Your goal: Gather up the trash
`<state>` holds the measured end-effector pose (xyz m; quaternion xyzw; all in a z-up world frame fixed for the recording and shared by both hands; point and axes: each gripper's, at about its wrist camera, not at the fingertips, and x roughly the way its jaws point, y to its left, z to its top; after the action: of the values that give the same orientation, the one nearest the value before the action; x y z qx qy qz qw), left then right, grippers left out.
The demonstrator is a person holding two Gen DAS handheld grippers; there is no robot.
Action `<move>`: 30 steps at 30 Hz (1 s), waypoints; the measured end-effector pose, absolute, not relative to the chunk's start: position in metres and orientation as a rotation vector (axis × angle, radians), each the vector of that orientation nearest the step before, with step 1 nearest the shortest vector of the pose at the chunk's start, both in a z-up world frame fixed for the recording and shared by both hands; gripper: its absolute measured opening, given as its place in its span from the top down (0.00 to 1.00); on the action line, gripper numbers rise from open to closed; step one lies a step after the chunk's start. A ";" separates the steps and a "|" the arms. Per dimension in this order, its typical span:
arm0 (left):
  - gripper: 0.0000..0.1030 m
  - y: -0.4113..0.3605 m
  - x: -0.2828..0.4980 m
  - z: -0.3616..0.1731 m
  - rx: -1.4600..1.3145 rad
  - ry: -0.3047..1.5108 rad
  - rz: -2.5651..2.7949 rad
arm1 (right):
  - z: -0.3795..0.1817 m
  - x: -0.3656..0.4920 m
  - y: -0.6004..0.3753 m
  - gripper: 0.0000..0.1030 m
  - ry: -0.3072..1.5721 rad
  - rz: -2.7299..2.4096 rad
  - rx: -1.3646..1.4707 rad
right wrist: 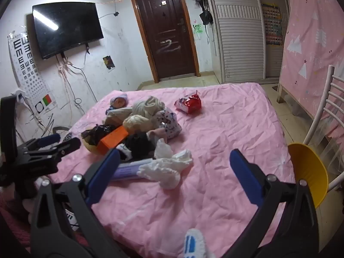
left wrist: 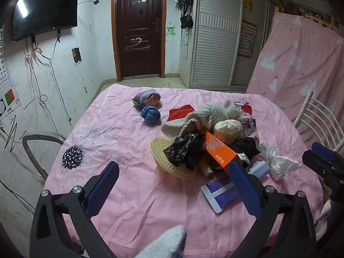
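Bed [right wrist: 225,133] pink, holds all. Pile [left wrist: 206,137] of yarn and trash mid-bed. Yellow bin [right wrist: 309,172] at my right, likely for trash. White tissue [right wrist: 169,167] nearest. My left jaws [left wrist: 172,185] and right jaws [right wrist: 174,172] spread, empty, hover above.

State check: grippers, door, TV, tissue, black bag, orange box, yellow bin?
Left gripper: open, empty, above the sheet.
Right gripper: open, empty, tissue ahead of it.
Door: shut.
TV: off.
Tissue: crumpled, on the sheet.
Black bag: scrunched, on the pile.
Orange box: tilted, on the pile.
Yellow bin: beside the bed; inside not visible.
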<state>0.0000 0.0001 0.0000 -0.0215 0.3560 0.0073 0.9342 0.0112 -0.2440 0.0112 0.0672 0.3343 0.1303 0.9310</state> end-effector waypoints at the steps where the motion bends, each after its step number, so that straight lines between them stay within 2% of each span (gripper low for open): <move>1: 0.10 0.000 0.000 0.000 -0.044 0.728 0.015 | 0.011 0.011 -0.244 0.04 0.685 0.266 0.137; 30: 0.10 0.001 0.000 -0.001 -0.043 0.733 0.015 | 0.010 0.011 -0.243 0.04 0.687 0.268 0.136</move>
<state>-0.0003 0.0011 -0.0012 -0.0212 0.3583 0.0075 0.9333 0.0113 -0.2428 0.0097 0.0664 0.3354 0.1307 0.9306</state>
